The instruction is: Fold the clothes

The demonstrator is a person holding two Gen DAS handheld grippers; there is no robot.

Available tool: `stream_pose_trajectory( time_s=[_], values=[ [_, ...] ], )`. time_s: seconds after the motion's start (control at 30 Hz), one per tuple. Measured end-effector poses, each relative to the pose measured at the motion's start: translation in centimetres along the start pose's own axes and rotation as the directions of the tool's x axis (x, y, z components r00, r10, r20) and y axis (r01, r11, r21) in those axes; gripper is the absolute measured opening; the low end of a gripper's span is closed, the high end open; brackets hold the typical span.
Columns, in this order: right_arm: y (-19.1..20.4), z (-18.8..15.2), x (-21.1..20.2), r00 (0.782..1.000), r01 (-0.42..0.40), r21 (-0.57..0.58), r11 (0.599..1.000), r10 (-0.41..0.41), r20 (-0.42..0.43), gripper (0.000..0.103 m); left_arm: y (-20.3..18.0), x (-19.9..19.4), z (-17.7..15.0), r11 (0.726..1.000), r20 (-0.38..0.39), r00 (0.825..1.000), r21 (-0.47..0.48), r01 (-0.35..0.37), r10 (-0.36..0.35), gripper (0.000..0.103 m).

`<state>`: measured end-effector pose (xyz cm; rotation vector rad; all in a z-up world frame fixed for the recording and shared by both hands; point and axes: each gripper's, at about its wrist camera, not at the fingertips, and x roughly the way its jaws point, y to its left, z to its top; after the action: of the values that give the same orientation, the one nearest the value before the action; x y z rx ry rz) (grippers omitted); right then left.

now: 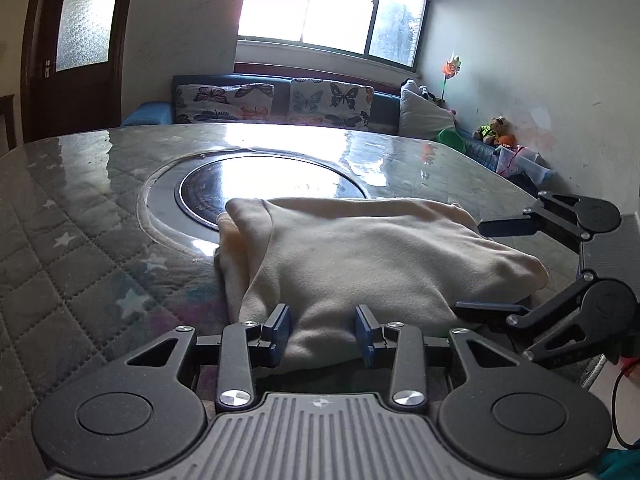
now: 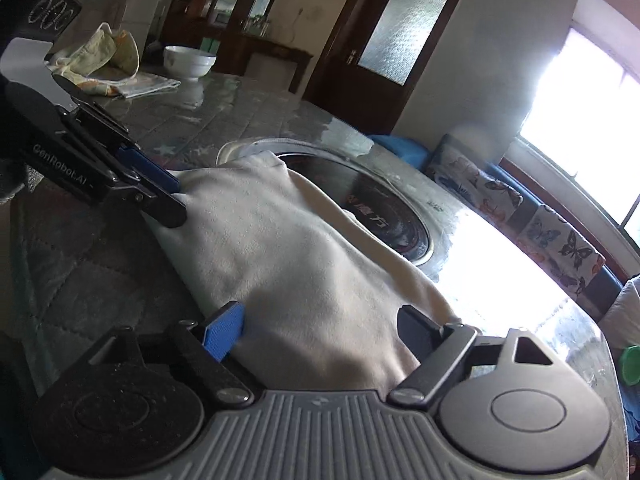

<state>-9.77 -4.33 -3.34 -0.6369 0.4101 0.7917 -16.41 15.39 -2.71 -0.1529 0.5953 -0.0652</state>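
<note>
Cream garment (image 1: 352,256) lies folded into a thick bundle near the table's (image 1: 80,216) near edge, its far end reaching the round inset plate (image 1: 256,184) at the table's centre. Left tool (image 1: 322,332) stands partly closed with the near hem bunched between its pads, apparently gripped. Right tool (image 2: 320,328) stands wide open astride the other end, pads clear of cloth. The fabric appears soft, light and fleecy; it should drape and sag if lifted by one point. Best hold is judged to be doubled edges or corners.
</note>
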Motion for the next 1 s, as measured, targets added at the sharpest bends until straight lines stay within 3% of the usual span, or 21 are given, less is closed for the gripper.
stream_pose_trajectory(
  time_s=[0.2, 0.3, 0.4, 0.67, 0.83, 1.0],
  values=[
    [-1.5, 0.9, -1.6, 0.999, -0.042, 0.062, 0.997, 0.040, 0.025, 0.087, -0.3, -0.4, 1.4, 1.000, 0.007, 1.000, -0.007, 0.007, -0.007, 0.040],
    [-2.2, 1.4, -1.8, 0.999, 0.014, 0.064, 0.998, -0.017, 0.051, 0.092, -0.6, -0.2, 2.6, 1.000, 0.033, 0.999, -0.007, 0.007, -0.007, 0.041],
    [-3.1, 1.1, -0.7, 0.996, 0.077, 0.087, 0.993, -0.080, 0.025, 0.092, -1.1, 0.8, 3.3, 1.000, 0.042, 0.999, 0.010, 0.012, -0.012, 0.040],
    [-2.7, -1.2, -0.5, 0.998, 0.049, 0.072, 0.996, -0.047, -0.035, 0.093, -1.0, 2.3, 1.9, 0.999, 0.003, 1.000, 0.039, 0.012, -0.012, 0.040],
    [-4.0, 0.0, -0.7, 1.000, 0.014, 0.082, 0.997, -0.012, -0.027, 0.094, -1.2, 1.8, 2.6, 0.999, 0.008, 1.000, 0.048, 0.017, -0.017, 0.041],
    [-6.7, 2.5, 0.7, 0.999, 0.034, 0.093, 0.995, -0.035, 0.009, 0.095, -3.5, 2.5, 3.7, 0.991, 0.031, 0.996, 0.106, 0.084, -0.087, 0.041]
  ],
)
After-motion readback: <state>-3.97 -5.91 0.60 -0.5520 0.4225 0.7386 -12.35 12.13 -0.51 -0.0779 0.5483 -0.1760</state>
